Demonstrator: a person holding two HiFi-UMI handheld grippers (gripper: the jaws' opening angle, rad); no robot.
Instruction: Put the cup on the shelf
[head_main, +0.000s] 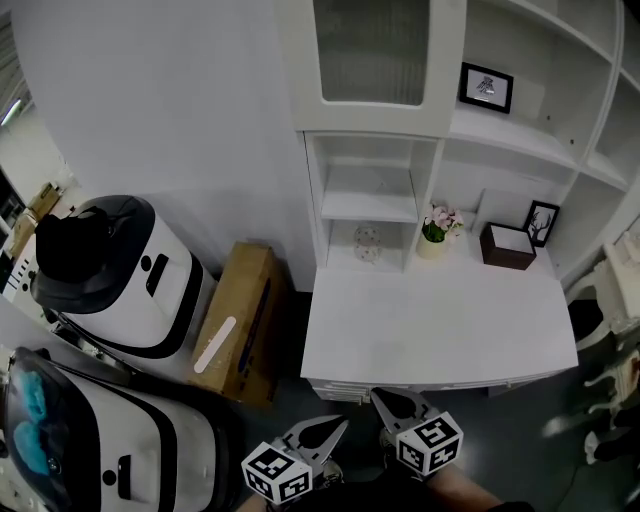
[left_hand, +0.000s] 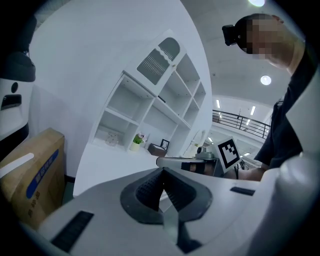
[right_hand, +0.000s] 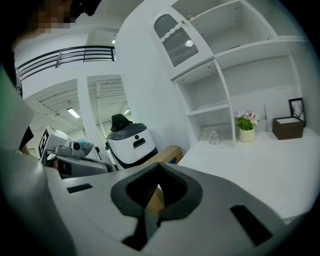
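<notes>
Clear cup — faint, in low shelf cubby

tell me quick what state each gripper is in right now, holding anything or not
grey two-jaw left gripper: closed, jaws together, holding nothing
grey two-jaw right gripper: closed, jaws together, holding nothing

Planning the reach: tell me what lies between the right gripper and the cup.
Only bare desk top, from the right gripper to the cup; the head view shows it.

Cup too small for detail (glassy blur); white machine half off-frame.
</notes>
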